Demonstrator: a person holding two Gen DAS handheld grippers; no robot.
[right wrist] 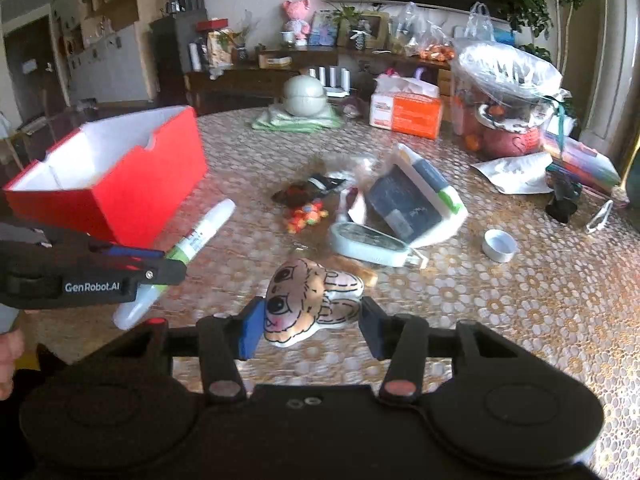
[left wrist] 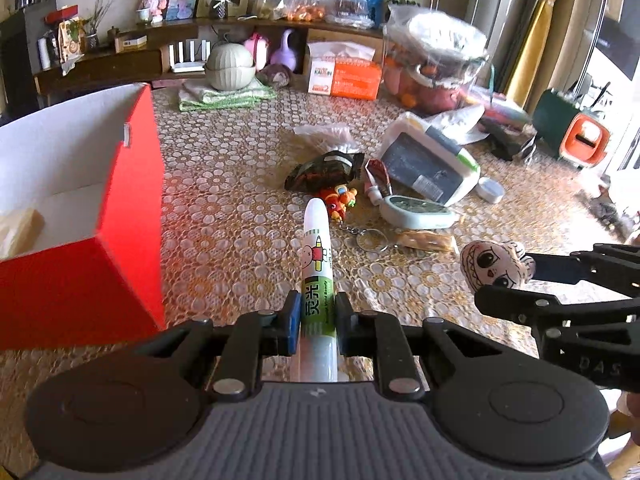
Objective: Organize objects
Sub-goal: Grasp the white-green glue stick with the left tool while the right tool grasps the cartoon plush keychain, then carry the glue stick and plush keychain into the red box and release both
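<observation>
Left gripper (left wrist: 316,320): fingers closed on a glue stick (left wrist: 317,280), clamped across its green label; the white capped end points forward, away from the camera.
Left gripper, seen from the right wrist (right wrist: 172,264): enters from the left edge with the glue stick (right wrist: 200,232) carried clear of the bench.
Right gripper (right wrist: 312,320): fingers gripping a small plush doll (right wrist: 308,300) printed with a cartoon face, one pad against each side of it.
Right gripper, seen from the left wrist (left wrist: 516,280): enters from the right edge, the plush doll (left wrist: 494,264) at its tip.
Bench (left wrist: 240,184): round, covered by a lace-pattern cloth in gold and white.
Red box (left wrist: 120,216): open-topped, white inside, standing on the bench to the left of the glue stick; a pale object lies in it at the near corner.
Loose items, mid-bench: a keychain (left wrist: 340,200) with a bright orange figure and metal rings, a dark snack packet (left wrist: 324,172) just beyond it, a pale oval case (left wrist: 416,210) to the right, and a small round tin (left wrist: 490,190) further right.
White tray (left wrist: 432,164): tilted, propped among the loose items, holding dark flat objects.
Far bench edge: a tissue box (left wrist: 344,76) with an orange side, a pale ribbed pot (left wrist: 230,66) on a folded green cloth, and a clear plastic bag (left wrist: 436,52) over fruit.
Shelf (left wrist: 160,40): beyond the bench, crowded with ornaments, plants and bags.
</observation>
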